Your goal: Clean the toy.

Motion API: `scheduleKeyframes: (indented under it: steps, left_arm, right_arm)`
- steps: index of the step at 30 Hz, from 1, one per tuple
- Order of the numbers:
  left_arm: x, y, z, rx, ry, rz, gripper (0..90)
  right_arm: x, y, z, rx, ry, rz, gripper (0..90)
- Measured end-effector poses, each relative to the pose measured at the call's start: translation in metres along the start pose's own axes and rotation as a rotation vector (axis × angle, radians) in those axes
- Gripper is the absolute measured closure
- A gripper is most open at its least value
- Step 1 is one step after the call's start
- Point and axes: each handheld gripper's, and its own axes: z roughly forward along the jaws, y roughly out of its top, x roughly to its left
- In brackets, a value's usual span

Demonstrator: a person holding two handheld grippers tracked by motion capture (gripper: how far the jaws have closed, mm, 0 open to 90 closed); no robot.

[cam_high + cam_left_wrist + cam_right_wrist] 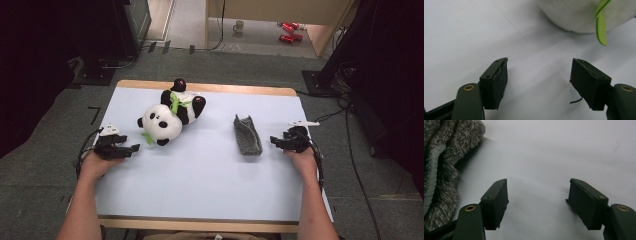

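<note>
A plush panda with a green leaf lies on its back at the left middle of the white table. A grey fuzzy sock lies right of centre. My left gripper rests on the table just left of the panda, open and empty; its own view has the panda's white body and green leaf ahead. My right gripper sits just right of the sock, open with nothing between the jaws; the sock lies at the left of its view.
Beyond the table's far edge, a mug and red items sit on the floor. Dark equipment stands at both sides, with cables trailing on the carpet at the right.
</note>
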Motion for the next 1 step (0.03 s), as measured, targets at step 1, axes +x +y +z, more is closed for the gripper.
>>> scheduleKeyframes:
  steps: [1]
  left_arm:
    - [0.0000, 0.0000, 0.0000, 0.000, 0.000, 0.000, 29.8]
  right_arm:
    - [-0.0008, 0.0001, -0.0001, -0.003, 0.007, 0.018, 31.1]
